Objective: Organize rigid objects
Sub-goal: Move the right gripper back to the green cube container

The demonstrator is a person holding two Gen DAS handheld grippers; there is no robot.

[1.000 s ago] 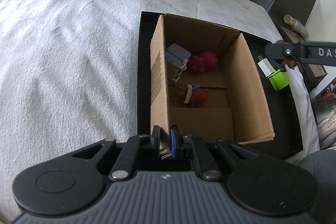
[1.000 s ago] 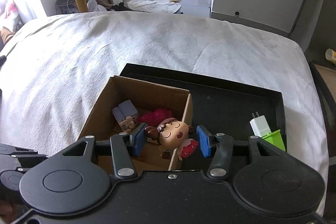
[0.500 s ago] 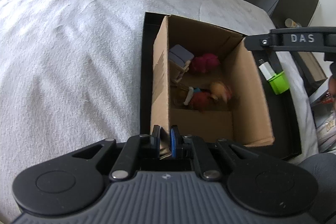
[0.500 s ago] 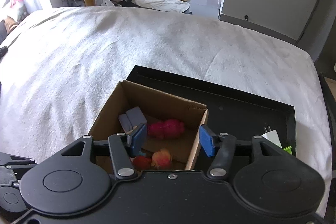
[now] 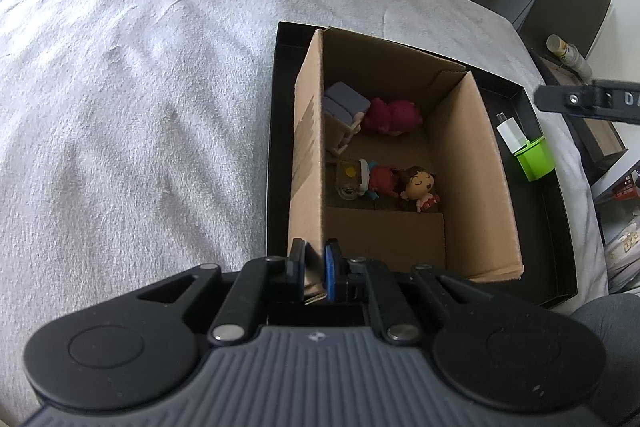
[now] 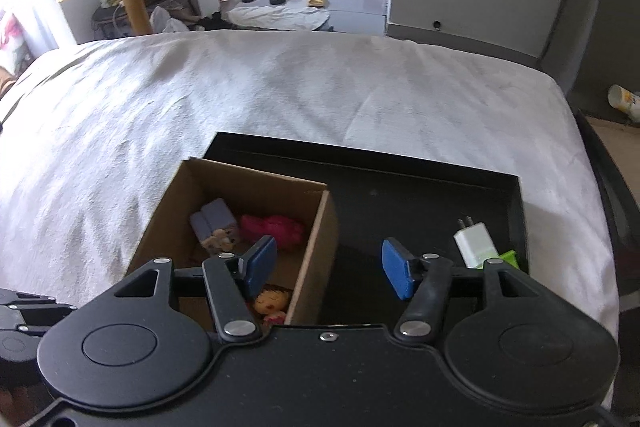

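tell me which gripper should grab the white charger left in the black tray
Right, most likely. The right gripper is open and empty, and the white charger lies just beyond it in the black tray. The left gripper is shut on the cardboard box wall, steadying it.

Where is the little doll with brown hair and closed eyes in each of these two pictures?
Left wrist view: doll lies on the cardboard box floor, right of centre.
Right wrist view: doll peeks out low, left of centre.
Shared landmark: green block.
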